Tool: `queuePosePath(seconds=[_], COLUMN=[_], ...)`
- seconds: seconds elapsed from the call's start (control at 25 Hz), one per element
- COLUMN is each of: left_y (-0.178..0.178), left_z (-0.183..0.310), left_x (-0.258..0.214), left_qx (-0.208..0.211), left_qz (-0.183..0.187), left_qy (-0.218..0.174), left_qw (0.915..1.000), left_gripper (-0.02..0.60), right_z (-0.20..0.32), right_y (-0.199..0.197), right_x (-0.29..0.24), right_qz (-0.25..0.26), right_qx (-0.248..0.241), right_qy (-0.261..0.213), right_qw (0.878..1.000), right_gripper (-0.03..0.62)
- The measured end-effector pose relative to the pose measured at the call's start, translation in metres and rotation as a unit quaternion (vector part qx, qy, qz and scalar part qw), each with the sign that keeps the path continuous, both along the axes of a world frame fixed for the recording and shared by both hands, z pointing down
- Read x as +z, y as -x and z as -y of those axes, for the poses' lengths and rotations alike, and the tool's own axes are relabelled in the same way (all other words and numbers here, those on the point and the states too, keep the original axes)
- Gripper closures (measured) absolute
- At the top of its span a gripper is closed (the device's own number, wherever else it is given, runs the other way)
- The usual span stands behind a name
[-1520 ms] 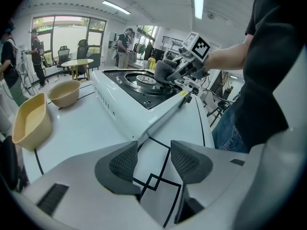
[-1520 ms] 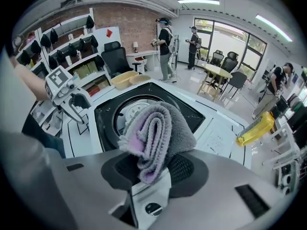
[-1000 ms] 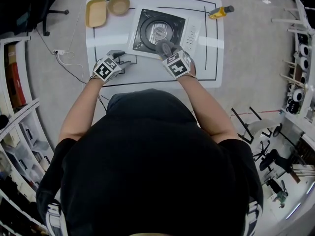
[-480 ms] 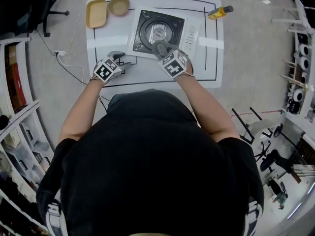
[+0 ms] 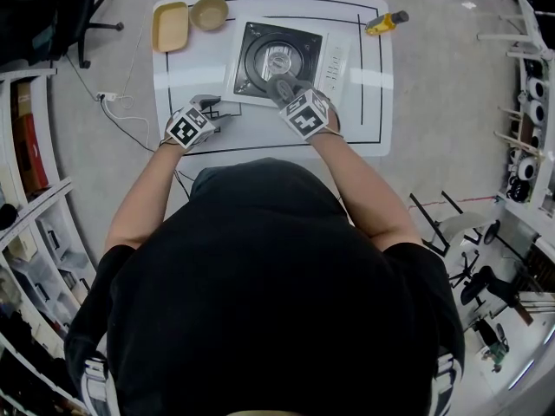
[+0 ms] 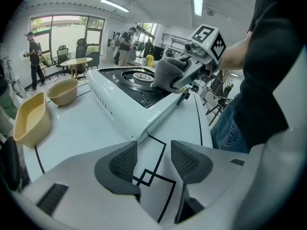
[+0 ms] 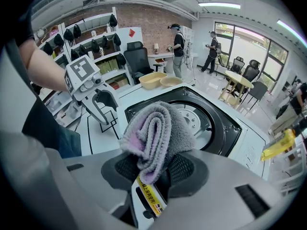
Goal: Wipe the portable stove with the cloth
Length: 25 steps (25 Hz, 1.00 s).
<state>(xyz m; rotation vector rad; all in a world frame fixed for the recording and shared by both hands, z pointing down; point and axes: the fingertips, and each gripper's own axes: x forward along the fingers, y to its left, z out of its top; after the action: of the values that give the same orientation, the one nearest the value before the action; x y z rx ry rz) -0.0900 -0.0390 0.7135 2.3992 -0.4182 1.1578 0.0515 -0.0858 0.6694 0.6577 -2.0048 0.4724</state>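
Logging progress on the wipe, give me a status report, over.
Left gripper open, empty, beside stove. Right gripper shut on cloth, cloth at stove's near edge. Bowl and tray sit apart, left of stove.

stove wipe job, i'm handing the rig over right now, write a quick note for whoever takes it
Right claw: shut on the folded grey cloth, held at the near edge of the portable stove.
Left claw: open and empty, low over the white table off the stove's near left corner.
Done: cloth is in the claw and at the stove; how much is already wiped can't be told.
Left: wipe across the burner top and the white control panel.
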Motion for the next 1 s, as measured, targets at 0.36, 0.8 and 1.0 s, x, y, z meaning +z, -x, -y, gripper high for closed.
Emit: queuePosePath(seconds=[0.36,0.8,1.0], left_y=[-0.003,0.004,0.0], left_z=[-0.028,-0.028,-0.027], left_x=[-0.006,-0.045,-0.077], left_qx=[0.013,-0.049,-0.082], left_qz=[-0.004,-0.034,-0.058], left_qy=[0.03,0.011,-0.004], left_qw=[0.9995,0.9982,0.9949], left_gripper=[0.35,0.356,0.357], right_z=[-0.004,0.015,0.01], right_y=[-0.019,-0.071,-0.089], right_x=[-0.013,-0.074,-0.108], right_qz=[0.039,0.092,0.122], right_qx=[0.041,0.109,0.116], right_qy=[0.009,-0.043,-0.07], right_qw=[0.998,0.989,0.983], right_gripper=[0.434,0.434,0.433])
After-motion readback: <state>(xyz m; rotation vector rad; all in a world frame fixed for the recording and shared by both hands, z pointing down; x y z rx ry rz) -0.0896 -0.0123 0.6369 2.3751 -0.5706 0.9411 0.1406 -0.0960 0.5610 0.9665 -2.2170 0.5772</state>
